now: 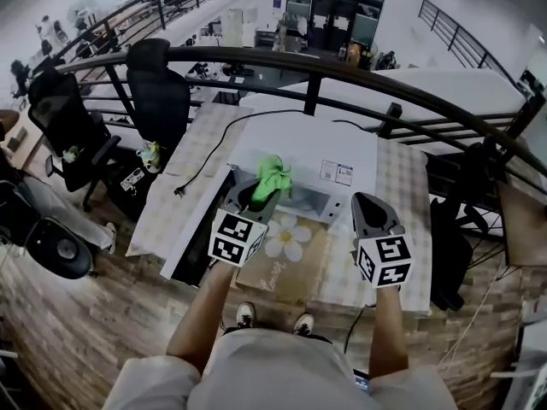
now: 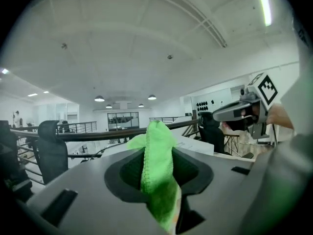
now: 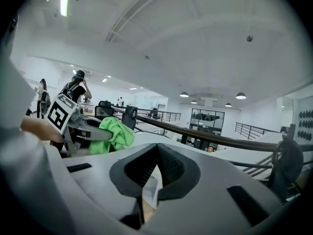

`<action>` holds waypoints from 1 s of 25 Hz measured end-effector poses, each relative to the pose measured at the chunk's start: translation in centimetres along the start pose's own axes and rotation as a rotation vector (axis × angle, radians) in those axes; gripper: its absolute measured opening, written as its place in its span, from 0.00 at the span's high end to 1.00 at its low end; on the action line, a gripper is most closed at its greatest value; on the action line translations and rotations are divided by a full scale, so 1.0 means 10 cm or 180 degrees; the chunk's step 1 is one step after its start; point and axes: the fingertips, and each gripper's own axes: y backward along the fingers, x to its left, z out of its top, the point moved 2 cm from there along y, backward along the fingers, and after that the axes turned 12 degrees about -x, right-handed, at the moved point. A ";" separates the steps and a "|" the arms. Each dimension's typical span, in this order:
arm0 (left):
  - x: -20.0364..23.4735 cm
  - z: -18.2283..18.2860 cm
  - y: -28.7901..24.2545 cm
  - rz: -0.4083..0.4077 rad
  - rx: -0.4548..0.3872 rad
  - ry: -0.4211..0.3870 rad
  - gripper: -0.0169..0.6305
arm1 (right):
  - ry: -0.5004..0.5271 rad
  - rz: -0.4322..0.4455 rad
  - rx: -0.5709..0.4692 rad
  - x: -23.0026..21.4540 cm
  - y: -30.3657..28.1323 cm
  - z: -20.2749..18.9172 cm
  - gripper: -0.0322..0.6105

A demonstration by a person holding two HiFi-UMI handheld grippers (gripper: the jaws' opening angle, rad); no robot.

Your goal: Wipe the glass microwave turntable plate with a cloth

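— Where is the cloth?
— The green cloth (image 1: 273, 176) sits pinched in the left gripper (image 1: 261, 196), jaws clamped on it, over the front edge of the white microwave (image 1: 299, 143).
— And the right gripper (image 1: 367, 202)?
— At the left one's 3 o'clock, jaws pressed together with nothing between them.
— Below the cloth?
— A flower mat (image 1: 286, 239), at its 6 o'clock.

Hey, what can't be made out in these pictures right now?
Glass plate: unidentifiable in every view; in the head view the left gripper and green cloth cover the microwave front.
Microwave label: print too small, head view.
Tabletop: below the frame in both gripper views, which tilt up toward the ceiling.
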 end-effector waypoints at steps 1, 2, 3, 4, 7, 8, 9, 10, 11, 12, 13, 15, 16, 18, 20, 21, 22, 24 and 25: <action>0.06 0.13 0.04 0.0022 -0.0060 -0.0030 0.76 | 0.0027 0.0006 -0.0034 0.01 -0.02 0.06 0.93; 0.11 0.25 0.08 0.0042 -0.0123 -0.0067 0.76 | 0.0059 0.0020 -0.0066 0.02 -0.03 0.13 0.93; 0.15 0.37 0.12 0.0061 -0.0187 -0.0112 0.76 | 0.0091 0.0038 -0.0094 0.03 -0.05 0.19 0.93; 0.19 0.47 0.15 0.0078 -0.0248 -0.0171 0.76 | 0.0120 0.0055 -0.0118 0.04 -0.07 0.24 0.93; 0.26 0.75 0.18 0.0091 -0.0408 -0.0375 0.76 | 0.0192 0.0074 -0.0177 0.03 -0.13 0.39 0.93; 0.27 0.83 0.18 0.0080 -0.0459 -0.0421 0.76 | 0.0214 0.0074 -0.0190 0.03 -0.16 0.44 0.93; 0.27 0.91 0.18 0.0064 -0.0507 -0.0447 0.76 | 0.0233 0.0074 -0.0200 0.03 -0.18 0.48 0.93; 0.28 0.98 0.19 0.0048 -0.0550 -0.0458 0.76 | 0.0252 0.0074 -0.0208 0.03 -0.19 0.52 0.93; 0.28 1.04 0.20 0.0035 -0.0589 -0.0465 0.76 | 0.0280 0.0072 -0.0214 0.03 -0.21 0.56 0.93; 0.28 1.09 0.20 0.0026 -0.0626 -0.0475 0.76 | 0.0320 0.0069 -0.0222 0.03 -0.22 0.60 0.93; 0.28 1.14 0.20 0.0022 -0.0660 -0.0491 0.76 | 0.0365 0.0066 -0.0233 0.03 -0.23 0.64 0.93; 0.28 1.18 0.18 0.0022 -0.0712 -0.0526 0.76 | 0.0414 0.0074 -0.0254 0.02 -0.27 0.68 0.93; 0.28 1.18 0.17 0.0020 -0.0725 -0.0537 0.76 | 0.0411 0.0083 -0.0263 0.02 -0.29 0.69 0.93; 0.28 1.19 0.15 0.0015 -0.0726 -0.0542 0.76 | 0.0403 0.0089 -0.0277 0.02 -0.32 0.70 0.93; 0.29 1.19 0.15 0.0019 -0.0719 -0.0535 0.76 | 0.0406 0.0092 -0.0291 0.02 -0.34 0.71 0.93; 0.29 1.19 0.16 0.0024 -0.0721 -0.0530 0.76 | 0.0406 0.0095 -0.0296 0.02 -0.34 0.72 0.93; 0.30 1.19 0.16 0.0030 -0.0724 -0.0525 0.76 | 0.0408 0.0098 -0.0299 0.02 -0.34 0.73 0.93; 0.31 1.19 0.15 0.0035 -0.0728 -0.0517 0.76 | 0.0412 0.0103 -0.0298 0.01 -0.35 0.72 0.93; 0.31 1.19 0.15 0.0032 -0.0724 -0.0516 0.76 | 0.0411 0.0104 -0.0294 0.01 -0.35 0.72 0.93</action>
